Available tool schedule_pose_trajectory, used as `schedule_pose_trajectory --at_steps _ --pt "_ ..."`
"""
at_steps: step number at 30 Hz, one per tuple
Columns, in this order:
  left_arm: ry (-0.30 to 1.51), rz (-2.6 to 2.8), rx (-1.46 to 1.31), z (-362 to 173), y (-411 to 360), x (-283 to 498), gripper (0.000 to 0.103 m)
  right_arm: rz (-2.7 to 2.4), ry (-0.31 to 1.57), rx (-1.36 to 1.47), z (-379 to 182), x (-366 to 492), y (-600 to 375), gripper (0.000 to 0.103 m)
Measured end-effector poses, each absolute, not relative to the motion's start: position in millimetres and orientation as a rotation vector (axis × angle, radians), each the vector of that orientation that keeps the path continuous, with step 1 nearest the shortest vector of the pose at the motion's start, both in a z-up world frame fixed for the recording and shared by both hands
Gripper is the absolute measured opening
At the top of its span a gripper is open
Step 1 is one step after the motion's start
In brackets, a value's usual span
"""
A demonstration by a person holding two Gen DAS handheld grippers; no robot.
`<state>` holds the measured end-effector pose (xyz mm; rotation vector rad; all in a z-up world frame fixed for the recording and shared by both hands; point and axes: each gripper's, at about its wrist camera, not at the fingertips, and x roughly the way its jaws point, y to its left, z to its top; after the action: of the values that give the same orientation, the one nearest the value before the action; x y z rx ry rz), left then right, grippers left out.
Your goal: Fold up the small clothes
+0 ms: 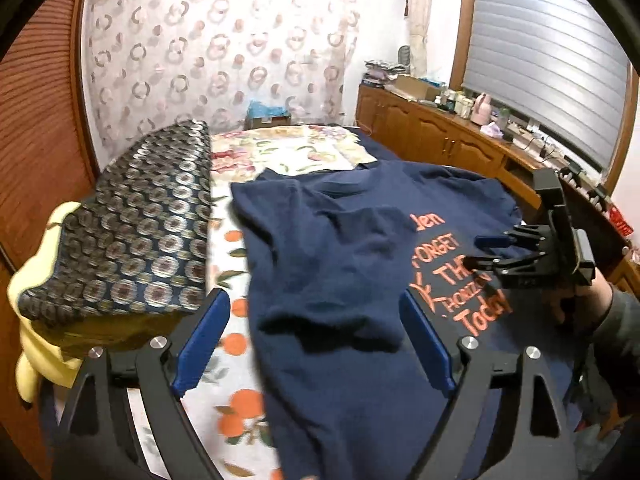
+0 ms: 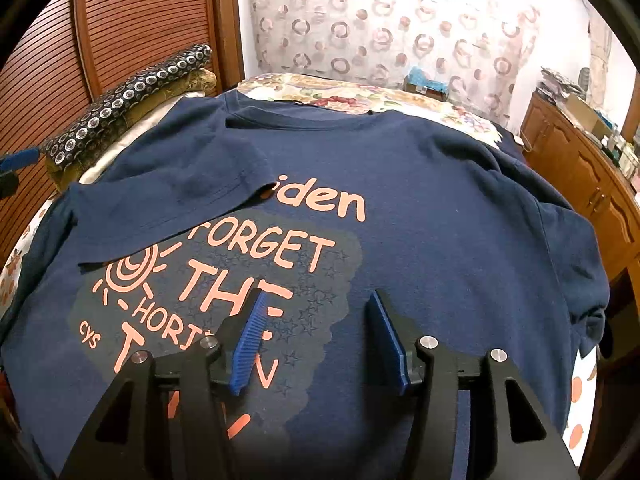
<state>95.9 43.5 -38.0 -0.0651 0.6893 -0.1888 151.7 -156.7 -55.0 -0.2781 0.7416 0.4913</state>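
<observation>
Both my left tongs (image 1: pixel 316 344) and right tongs (image 2: pixel 316 344) gape wide, empty over the navy T-shirt (image 2: pixel 420 220) on the bed (image 1: pixel 232 344) directly beneath them, and I reckon a shallow pinch drags its folded sleeve (image 2: pixel 172 196) loose.

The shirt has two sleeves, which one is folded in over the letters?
The sleeve on the picture's left side. It lies flat across the shirt, covering some orange letters; the other sleeve is spread outward.

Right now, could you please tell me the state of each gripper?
Left gripper: open, holding nothing, above the navy T-shirt.
Right gripper: open, holding nothing, above the shirt's print.
</observation>
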Motion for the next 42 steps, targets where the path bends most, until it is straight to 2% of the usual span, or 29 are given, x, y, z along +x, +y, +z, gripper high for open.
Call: schedule_pose_trajectory --at_steps 16,21,27,34,42 --pt "0.691 -0.198 -0.079 -55 6 104 0.087 0.495 0.733 -0.243 -52 158 -168 0.06" --pt "0.717 -0.207 -0.085 -65 -2 105 0.087 0.441 0.663 -0.141 -24 159 -216 0.06" --pt "0.74 -0.208 -0.081 -70 -9 107 0.087 0.291 0.666 -0.117 -10 186 -290 0.06" --pt "0.732 -0.221 -0.072 -64 -16 105 0.087 0.173 0.757 0.057 -30 233 -367 0.06" --pt "0.731 -0.239 -0.056 -63 -26 102 0.087 0.192 0.798 0.295 -51 276 -403 0.06"
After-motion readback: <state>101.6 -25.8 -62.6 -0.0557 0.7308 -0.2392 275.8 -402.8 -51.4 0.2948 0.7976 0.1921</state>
